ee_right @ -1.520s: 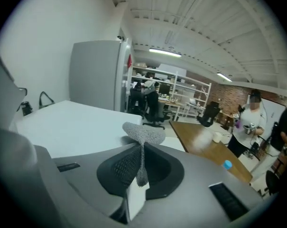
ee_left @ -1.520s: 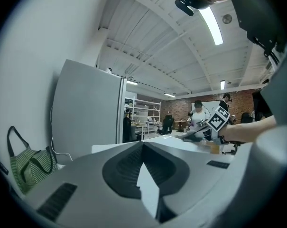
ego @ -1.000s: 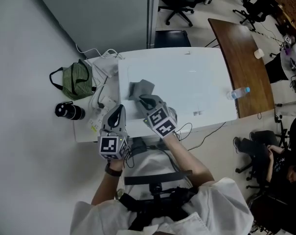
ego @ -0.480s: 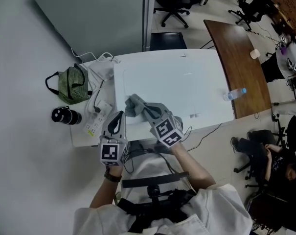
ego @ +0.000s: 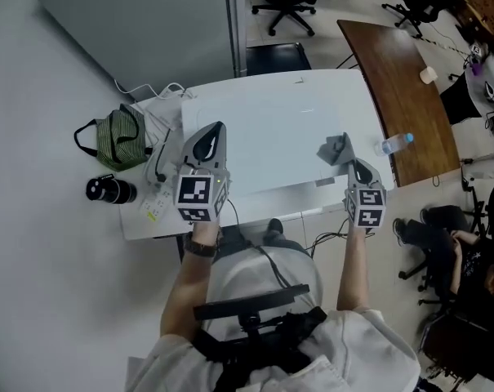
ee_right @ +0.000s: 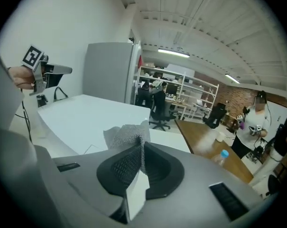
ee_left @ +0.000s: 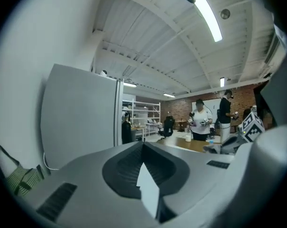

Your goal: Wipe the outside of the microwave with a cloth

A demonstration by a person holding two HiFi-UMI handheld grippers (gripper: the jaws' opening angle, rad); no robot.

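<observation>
At the right edge of the microwave (ego: 271,129), the right gripper (ego: 353,167) is clamped on the grey cloth (ego: 335,148) — the left gripper (ego: 214,129), jaws together and empty, sits over its left side

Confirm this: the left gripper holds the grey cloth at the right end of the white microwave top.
Wrong gripper. The right gripper holds the grey cloth at the right end of the white microwave top; the right gripper view shows it pinched between the jaws.
</observation>
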